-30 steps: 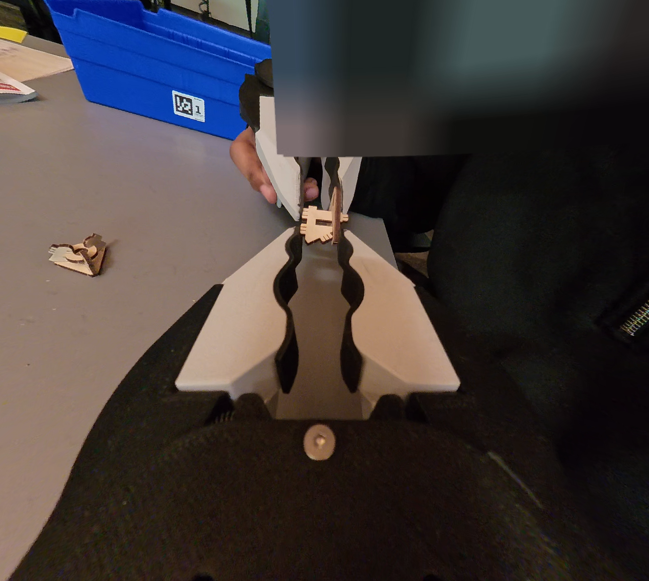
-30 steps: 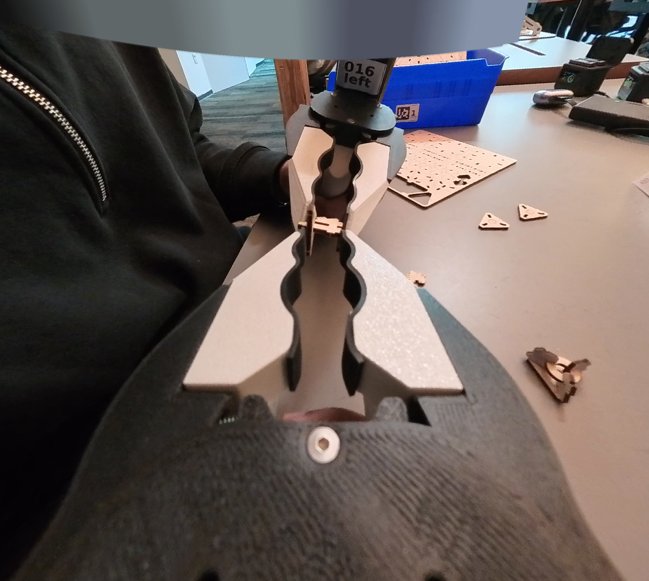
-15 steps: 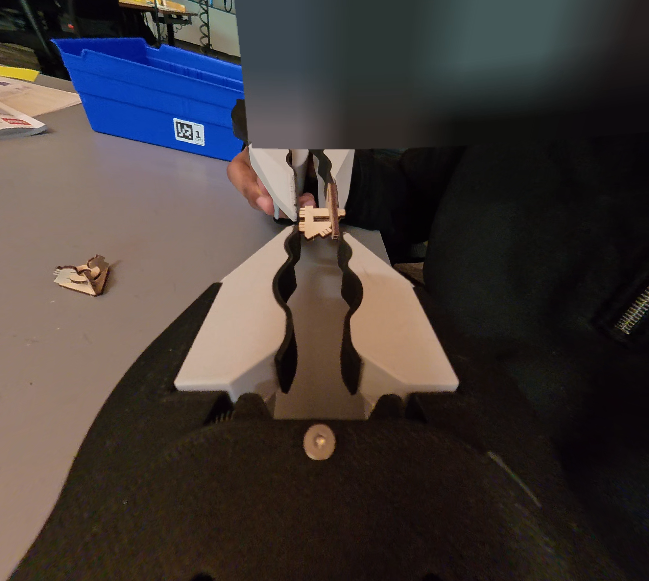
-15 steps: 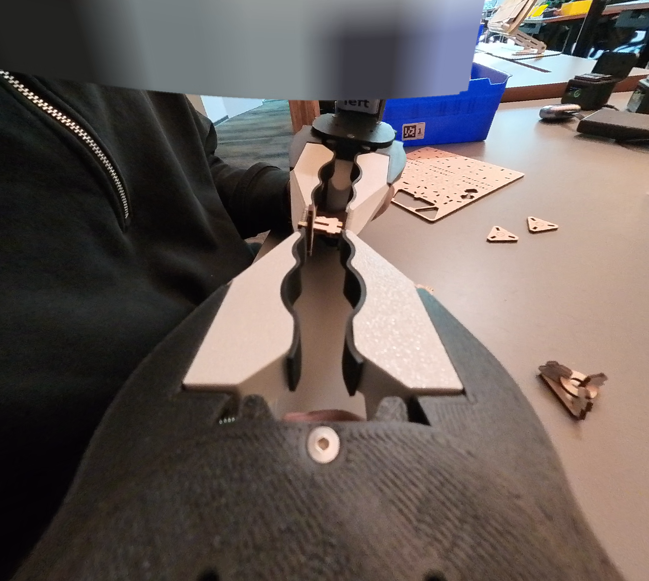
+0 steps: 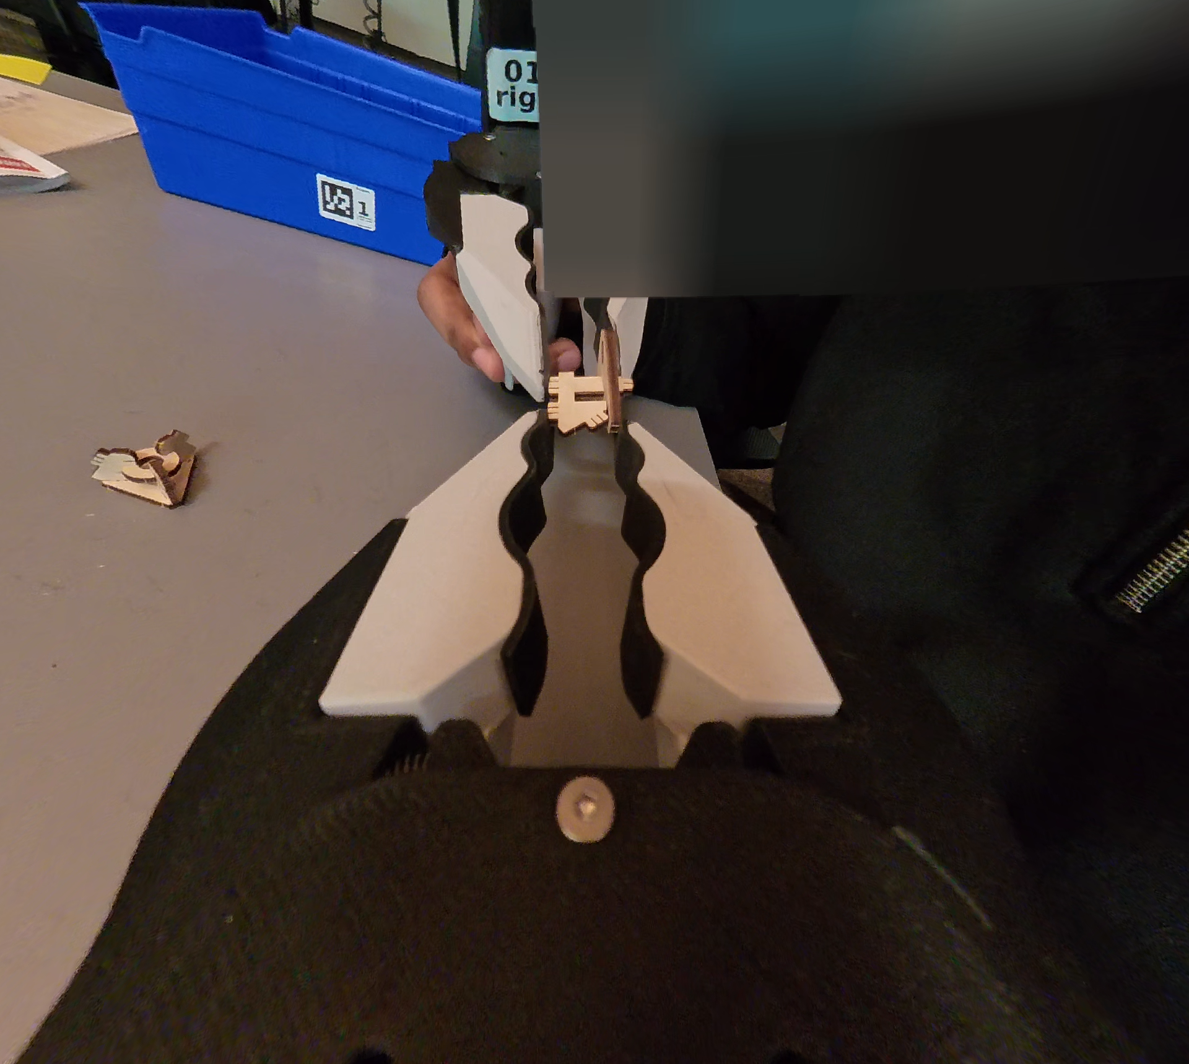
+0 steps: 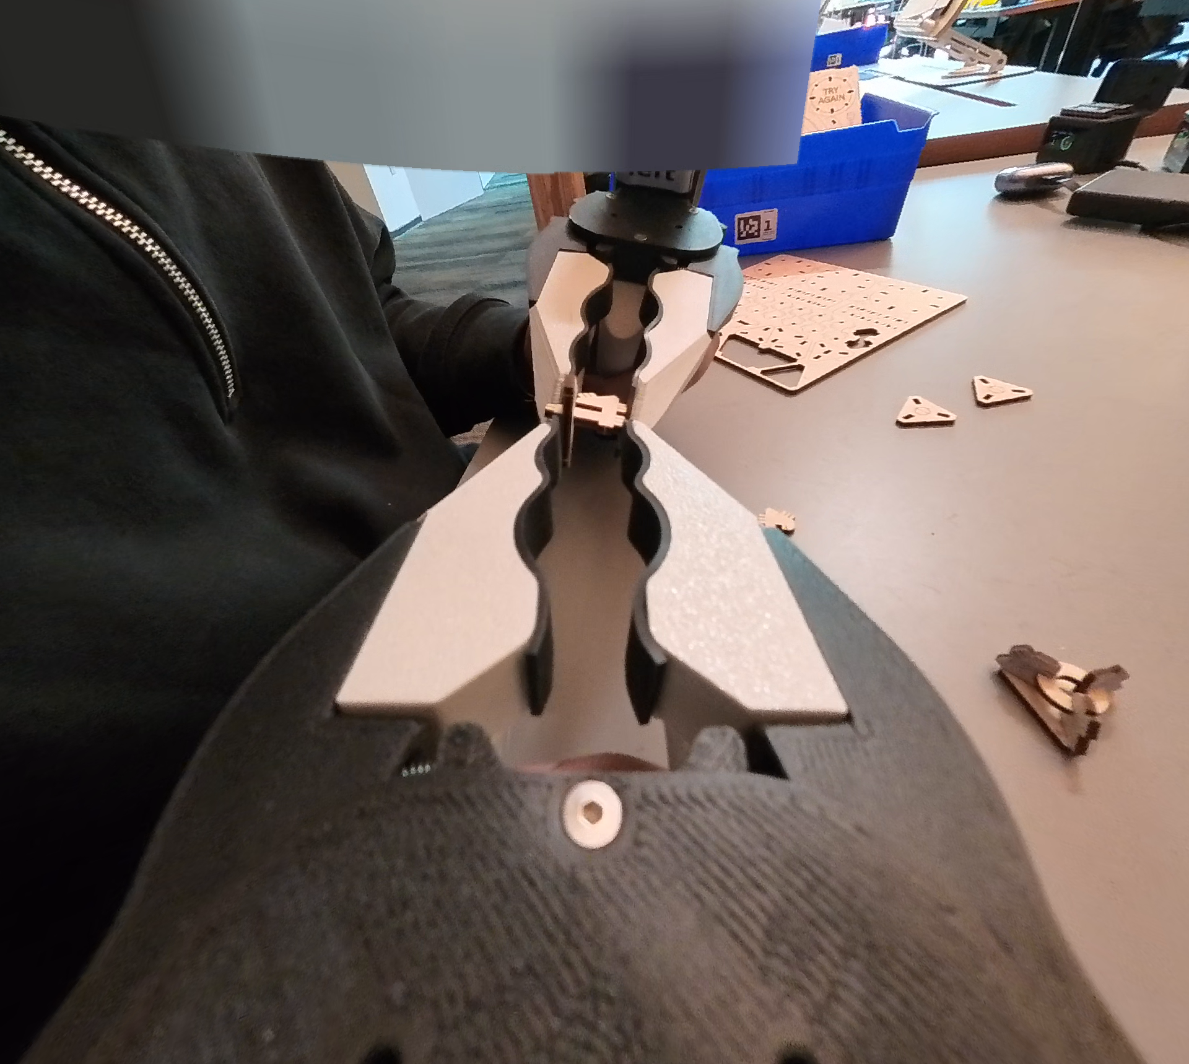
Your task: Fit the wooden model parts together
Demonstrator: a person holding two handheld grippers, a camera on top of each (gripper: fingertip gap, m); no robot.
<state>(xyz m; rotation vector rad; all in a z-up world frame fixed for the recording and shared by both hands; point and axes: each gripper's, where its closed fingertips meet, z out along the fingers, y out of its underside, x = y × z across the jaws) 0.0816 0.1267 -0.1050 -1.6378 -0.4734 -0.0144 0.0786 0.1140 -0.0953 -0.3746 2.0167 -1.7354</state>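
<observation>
left claw (image 5: 582, 422) is clenched on a small wooden piece (image 5: 579, 402). its two dark pads press on the opposite ends of the piece. right claw (image 5: 576, 367) comes from the other side, tip against tip, and is clenched on the same wooden piece; the right wrist view shows the piece spanning its pads (image 6: 589, 428).

almost nothing has changed in the grasp during the last second: both claws stay closed on the piece at the same width. only the pair has tilted a little, so the left view now shows more of the opposite claw and of the blue bin (image 5: 257, 132) behind it.

the piece hangs in the air between the two claws, over the near edge of the grey table (image 5: 193, 325), in front of the person's dark jacket. its long axis runs across, from one pad to the other. a thin plate stands on edge through the end that is nearer the jacket. the toothed edge of the flat part points back toward the left claw.

well apart on the table lie a small built wooden part (image 6: 1055, 698), two wooden triangles (image 6: 925, 412) and a cut-out wooden sheet (image 6: 836, 312).
</observation>
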